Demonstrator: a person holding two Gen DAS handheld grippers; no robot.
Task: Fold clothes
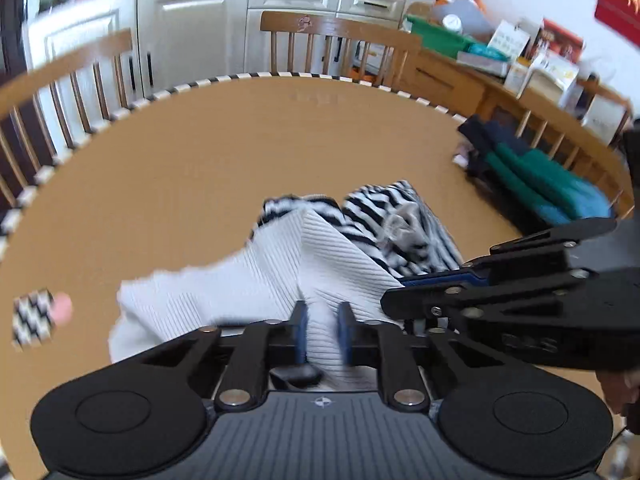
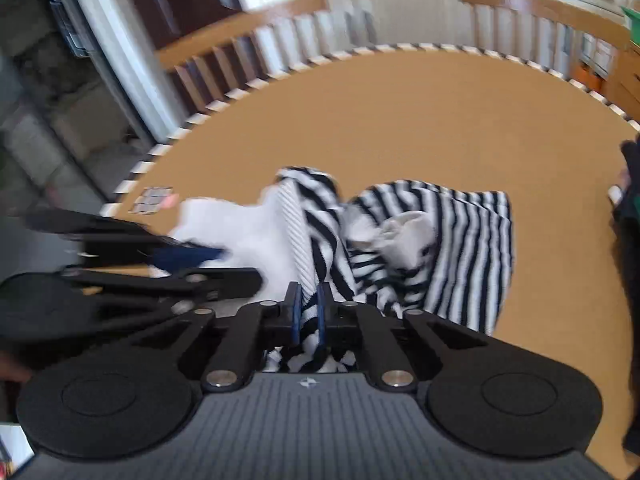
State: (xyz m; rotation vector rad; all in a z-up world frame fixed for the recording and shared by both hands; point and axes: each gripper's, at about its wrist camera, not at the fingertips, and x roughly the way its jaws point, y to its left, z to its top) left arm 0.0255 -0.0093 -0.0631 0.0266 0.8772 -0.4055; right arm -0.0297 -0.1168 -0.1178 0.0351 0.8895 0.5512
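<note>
No writing in either view is sharp enough for me to read: the boxes and packets on the sideboard (image 1: 472, 80) and the red boxes on top of the cupboards (image 1: 248, 20) are blurred, and the carved mark on the back of the far chair (image 1: 340, 28) is too small to make out.

My left gripper (image 1: 323, 334) has its blue-padded fingers (image 1: 301, 334) drawn in on a raised fold of the white ribbed part of the sweater (image 1: 280, 280), and the cloth runs up between the pads. My right gripper (image 2: 308, 318) is pinched narrowly on the black-and-white striped part of the same garment, a bunch of which hangs down between its pads. The two tools sit just beside each other: the right one reaches in across the right side of the left wrist view, and the left one shows at the left edge of the right wrist view.

The sweater lies crumpled on the tan table (image 1: 200, 160), directly ahead of both tools, the white half toward the left and the striped half toward the right, with a pale lining showing at the middle of the stripes.

On the sideboard a green bin (image 1: 436, 36) holds some things I cannot identify. A pile of green, teal and dark folded clothes (image 1: 536, 176) rests at the table's right edge, well apart from the sweater. A small checked marker card (image 1: 34, 318) lies near the left edge.
</note>
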